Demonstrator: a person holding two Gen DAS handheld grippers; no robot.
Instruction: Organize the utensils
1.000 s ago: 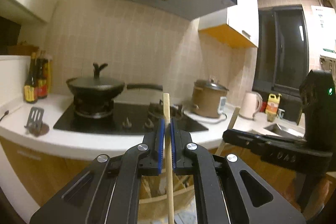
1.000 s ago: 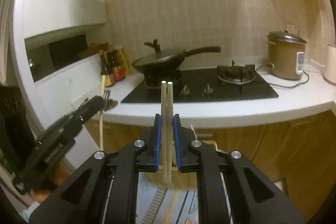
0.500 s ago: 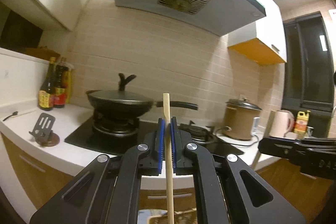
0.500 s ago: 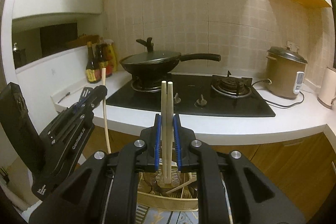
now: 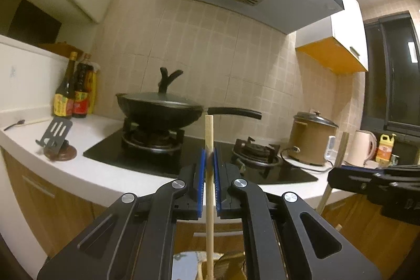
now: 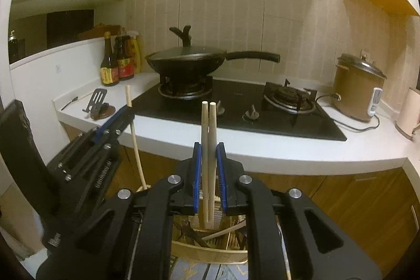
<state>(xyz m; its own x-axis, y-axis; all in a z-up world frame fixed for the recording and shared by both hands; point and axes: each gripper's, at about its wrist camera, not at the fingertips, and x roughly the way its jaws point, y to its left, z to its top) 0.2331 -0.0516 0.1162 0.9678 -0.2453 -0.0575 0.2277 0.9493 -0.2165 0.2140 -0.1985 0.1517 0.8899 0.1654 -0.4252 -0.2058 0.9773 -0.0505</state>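
Observation:
My left gripper (image 5: 208,156) is shut on a single wooden chopstick (image 5: 209,188) held upright; it also shows at the left of the right wrist view (image 6: 128,113). My right gripper (image 6: 208,148) is shut on a pair of wooden chopsticks (image 6: 208,162), also upright; this gripper shows at the right edge of the left wrist view (image 5: 338,175). Below the right gripper sits a woven basket (image 6: 210,251) with several utensils lying in it. Both grippers hover in front of the counter, above the basket.
A white counter (image 6: 288,151) holds a black gas hob (image 6: 236,106), a lidded wok (image 6: 186,62), sauce bottles (image 6: 118,64), a phone stand (image 6: 98,102) and a brown rice cooker (image 6: 357,93). Wooden cabinet fronts (image 6: 354,196) lie below. A kettle (image 5: 363,147) stands at far right.
Both grippers have risen and tilted up, so the hob and range hood sit lower and larger in view. The basket has dropped further below. Both grips are unchanged.

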